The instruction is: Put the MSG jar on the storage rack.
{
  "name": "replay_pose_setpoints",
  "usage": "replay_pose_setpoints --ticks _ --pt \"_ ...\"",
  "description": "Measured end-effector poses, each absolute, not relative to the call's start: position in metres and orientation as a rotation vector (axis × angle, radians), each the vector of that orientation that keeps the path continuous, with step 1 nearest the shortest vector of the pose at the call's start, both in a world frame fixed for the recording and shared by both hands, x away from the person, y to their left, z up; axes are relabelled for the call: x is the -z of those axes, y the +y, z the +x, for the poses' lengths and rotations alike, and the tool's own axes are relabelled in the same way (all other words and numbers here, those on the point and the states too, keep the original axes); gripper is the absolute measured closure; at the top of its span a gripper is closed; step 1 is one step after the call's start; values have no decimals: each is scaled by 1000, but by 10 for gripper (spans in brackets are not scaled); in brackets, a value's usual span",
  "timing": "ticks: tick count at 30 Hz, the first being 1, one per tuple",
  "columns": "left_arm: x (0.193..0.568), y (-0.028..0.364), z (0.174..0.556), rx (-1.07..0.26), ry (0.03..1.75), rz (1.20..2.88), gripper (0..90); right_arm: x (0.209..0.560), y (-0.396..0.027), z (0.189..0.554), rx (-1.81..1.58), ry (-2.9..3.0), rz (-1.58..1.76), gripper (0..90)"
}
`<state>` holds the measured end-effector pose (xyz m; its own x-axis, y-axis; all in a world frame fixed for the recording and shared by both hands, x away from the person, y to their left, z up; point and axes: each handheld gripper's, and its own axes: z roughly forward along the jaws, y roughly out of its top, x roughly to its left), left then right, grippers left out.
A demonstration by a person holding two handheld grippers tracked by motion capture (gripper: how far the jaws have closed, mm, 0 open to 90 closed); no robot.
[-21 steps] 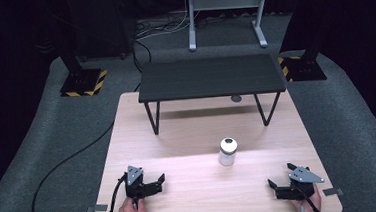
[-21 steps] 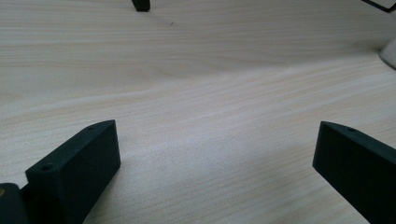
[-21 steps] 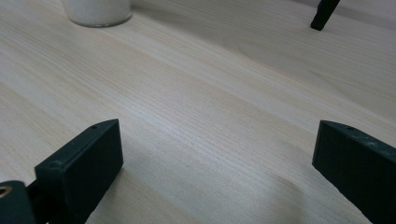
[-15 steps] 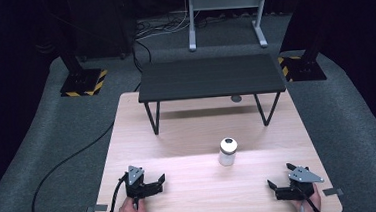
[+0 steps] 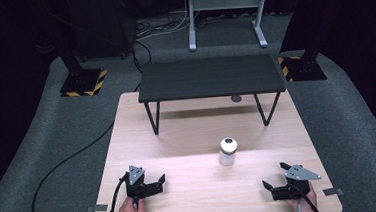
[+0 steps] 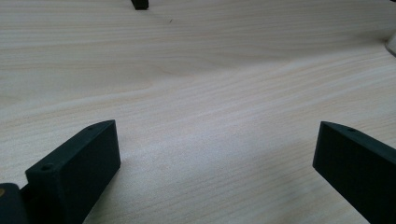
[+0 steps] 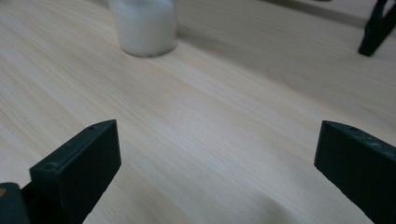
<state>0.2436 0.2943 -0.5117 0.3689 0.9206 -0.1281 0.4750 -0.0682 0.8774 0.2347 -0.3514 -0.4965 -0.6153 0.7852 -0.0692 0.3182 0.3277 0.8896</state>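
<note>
From above, your left gripper (image 5: 150, 183) and right gripper (image 5: 282, 185) rest wide open and empty on the pale wood surface (image 5: 188, 136), the small white jar (image 5: 227, 152) upright between them, nearer your right. Left gripper view: matte black fingers (image 6: 74, 172) splayed over bare grain. Right gripper view: the jar (image 7: 144, 25) looks rigid, smooth, probably light; take it around its cylindrical body.

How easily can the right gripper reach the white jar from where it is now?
Probably easily: the right gripper is open, and bare table lies between it and the upright white jar.

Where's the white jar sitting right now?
In the high view the white jar stands upright on the wooden table, right of centre, in front of the black bench, nearer the right gripper.
</note>
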Motion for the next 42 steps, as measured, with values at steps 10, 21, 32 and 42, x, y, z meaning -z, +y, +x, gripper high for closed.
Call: replay_pose_setpoints --ticks 10,21,32,42 --pt "512 294 243 -600 1246 1700 5 480 -309 273 -1352 2155 800 0" --pt "511 294 243 -601 1246 1702 5 491 -282 302 -1430 2173 767 0" --pt "511 294 243 -602 1246 1703 5 516 -266 327 -1570 2103 827 0" --pt "511 293 243 -607 1245 1710 5 523 -261 334 -1590 2074 826 65"
